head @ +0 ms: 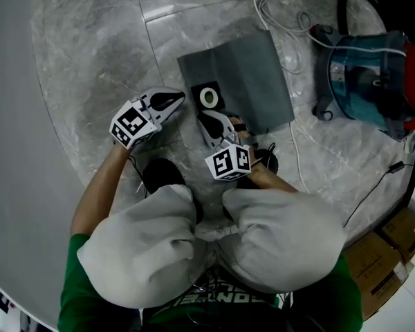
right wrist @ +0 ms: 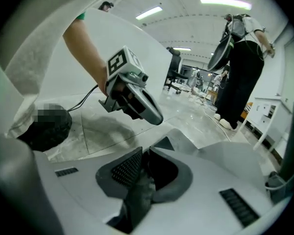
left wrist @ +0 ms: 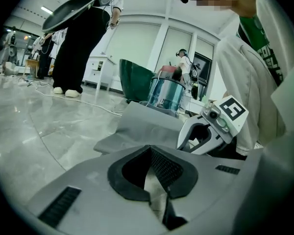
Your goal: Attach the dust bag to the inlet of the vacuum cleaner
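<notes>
Right tool (right wrist: 143,154) is pinching the dust bag (head: 252,75) at its near edge, probably to carry it to the vacuum cleaner (head: 370,81). Left tool (left wrist: 150,150) is hovering alongside, pressed together and empty.

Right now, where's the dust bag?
Head view, centre: the grey dust bag lies flat on the marble floor, left of the blue vacuum cleaner, its near edge at the right gripper.
</notes>
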{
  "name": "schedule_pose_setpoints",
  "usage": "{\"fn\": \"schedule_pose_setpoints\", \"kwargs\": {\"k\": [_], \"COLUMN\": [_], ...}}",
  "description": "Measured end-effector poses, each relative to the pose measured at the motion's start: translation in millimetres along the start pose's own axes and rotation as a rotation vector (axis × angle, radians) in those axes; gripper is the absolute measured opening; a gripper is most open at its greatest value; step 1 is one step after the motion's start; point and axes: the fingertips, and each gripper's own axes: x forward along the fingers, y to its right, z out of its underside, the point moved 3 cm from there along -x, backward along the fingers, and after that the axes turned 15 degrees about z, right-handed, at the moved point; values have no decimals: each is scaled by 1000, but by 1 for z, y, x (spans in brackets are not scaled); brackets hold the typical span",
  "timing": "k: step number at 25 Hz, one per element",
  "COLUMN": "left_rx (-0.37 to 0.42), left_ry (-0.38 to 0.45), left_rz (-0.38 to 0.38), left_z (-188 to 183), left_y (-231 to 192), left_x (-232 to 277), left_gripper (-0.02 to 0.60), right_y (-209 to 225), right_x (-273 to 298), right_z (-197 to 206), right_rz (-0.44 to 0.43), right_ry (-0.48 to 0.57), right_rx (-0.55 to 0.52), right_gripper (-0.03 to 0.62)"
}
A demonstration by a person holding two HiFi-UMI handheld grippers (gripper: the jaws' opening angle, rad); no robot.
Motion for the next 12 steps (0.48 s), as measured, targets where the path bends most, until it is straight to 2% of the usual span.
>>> {"fn": "schedule_pose_setpoints", "kwargs": {"k": [8, 12], "left_rx": [111, 133], "left_ry": [-32, -48], "left_rz": [120, 154], "left_z": [-42, -54], "left_y": [7, 8], "left_x": [59, 87], "left_gripper": [5, 5], "right_y": [56, 77], "right_x": [-25, -31], "right_z": [7, 21], "right_rz": [149, 197], "right_ry": [-13, -54], "right_rx": [156, 251], "right_gripper": [48, 48]}}
